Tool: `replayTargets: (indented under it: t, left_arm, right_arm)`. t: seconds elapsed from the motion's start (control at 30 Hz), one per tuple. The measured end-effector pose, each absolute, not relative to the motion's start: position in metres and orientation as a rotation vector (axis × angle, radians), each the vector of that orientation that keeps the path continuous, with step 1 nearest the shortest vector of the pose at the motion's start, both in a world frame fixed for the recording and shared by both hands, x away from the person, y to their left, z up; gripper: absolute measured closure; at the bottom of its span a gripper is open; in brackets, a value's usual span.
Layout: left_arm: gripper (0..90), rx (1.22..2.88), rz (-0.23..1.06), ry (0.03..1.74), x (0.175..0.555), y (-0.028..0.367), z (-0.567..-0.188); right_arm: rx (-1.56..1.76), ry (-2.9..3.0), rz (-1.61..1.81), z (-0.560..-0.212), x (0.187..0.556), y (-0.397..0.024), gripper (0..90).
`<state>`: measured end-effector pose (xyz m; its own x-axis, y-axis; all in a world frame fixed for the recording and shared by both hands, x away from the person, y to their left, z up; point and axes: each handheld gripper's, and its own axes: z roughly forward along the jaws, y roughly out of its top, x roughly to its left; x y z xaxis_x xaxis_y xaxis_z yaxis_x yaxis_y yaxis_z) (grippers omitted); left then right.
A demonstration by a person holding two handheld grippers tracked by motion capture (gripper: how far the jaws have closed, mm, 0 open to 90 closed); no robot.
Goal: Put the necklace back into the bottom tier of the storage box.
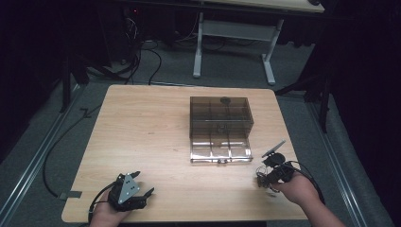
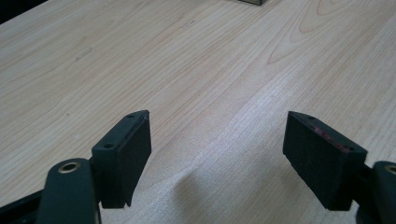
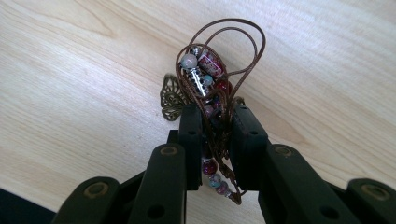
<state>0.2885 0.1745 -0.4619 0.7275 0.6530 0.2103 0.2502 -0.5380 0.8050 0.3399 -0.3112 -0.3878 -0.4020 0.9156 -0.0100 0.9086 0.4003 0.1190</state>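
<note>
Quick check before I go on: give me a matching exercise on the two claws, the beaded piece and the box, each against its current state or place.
Things:
1. left claw
2. right claw
3. beaded brown-cord jewellery piece with a brass filigree charm
4. smoky transparent plastic compartment box

States or places:
A. lid folded down flat toward the person, at mid-table
B. jaws wide apart, nothing between them
C. pinched between two black jaws
D. shut on the cord and beads, above the wooden table

Pairs: 1-B, 2-D, 3-C, 4-A
</note>
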Motion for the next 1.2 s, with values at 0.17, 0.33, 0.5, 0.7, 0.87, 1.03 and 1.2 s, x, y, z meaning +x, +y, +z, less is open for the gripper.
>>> replayTargets:
  t: [0.17,0.33,0.5,0.7,0.87,1.03,1.2]
  left_arm:
    - [23.8,2.126,0.639,0.68,0.289,0.175,-0.462]
    - [23.8,2.124,0.639,0.681,0.289,0.175,-0.462]
    - [23.8,2.124,0.639,0.679,0.289,0.175,-0.462]
    - [23.7,2.123,0.638,0.679,0.289,0.175,-0.462]
    - [23.7,2.123,0.637,0.679,0.289,0.175,-0.462]
    - [23.7,2.123,0.637,0.677,0.289,0.175,-0.462]
    - [23.7,2.122,0.637,0.678,0.288,0.175,-0.462]
  right_arm:
    - [1.652,2.56,0.164,-0.376,0.342,-0.31,77.0]
    - [1.635,2.557,0.181,-0.368,0.345,-0.307,77.0]
    - [1.614,2.559,0.189,-0.36,0.348,-0.303,77.0]
    - [1.584,2.565,0.204,-0.353,0.355,-0.296,77.0]
    - [1.57,2.567,0.205,-0.349,0.361,-0.288,77.0]
    - [1.548,2.579,0.208,-0.345,0.368,-0.28,77.0]
    - [1.525,2.591,0.215,-0.344,0.376,-0.271,77.0]
